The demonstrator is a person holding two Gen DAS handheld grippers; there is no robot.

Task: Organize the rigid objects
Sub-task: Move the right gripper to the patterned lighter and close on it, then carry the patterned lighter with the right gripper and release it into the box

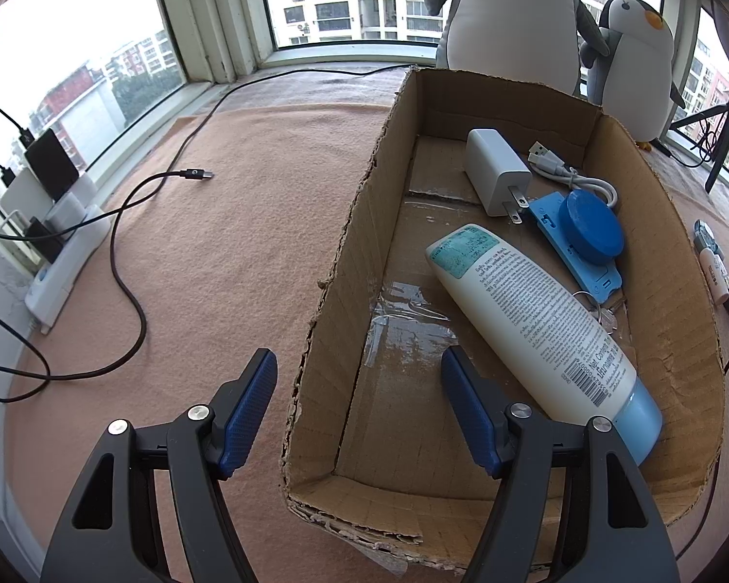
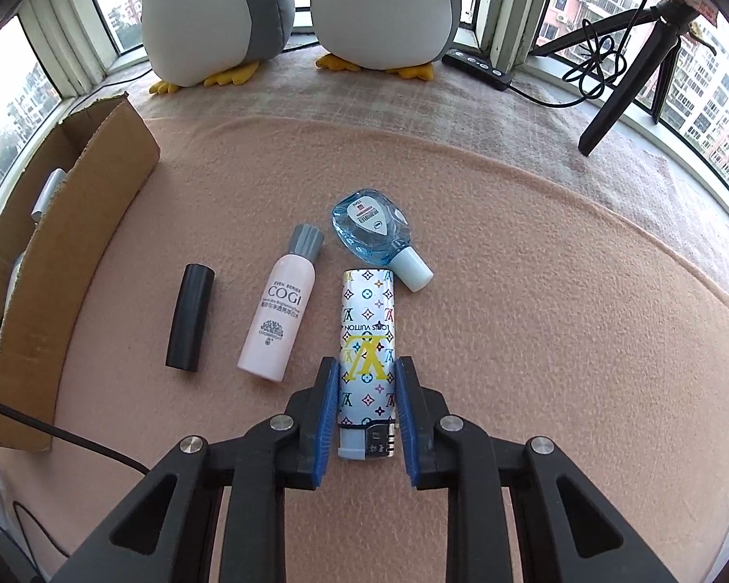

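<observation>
My right gripper points down at the peach cloth and is shut on a patterned silver lighter, its blue pads against both long sides. Beside the lighter lie a pink COGI bottle, a black cylinder and a small blue bottle. My left gripper is open, its fingers wide apart on either side of the cardboard box's left wall without touching it. Inside the box lie a white lotion tube, a white charger, a white USB cable and a blue round disc.
Two penguin plush toys stand by the window behind the objects. A black tripod and a black power strip are at the back right. A black cable loops over the cloth left of the box, near a white power strip.
</observation>
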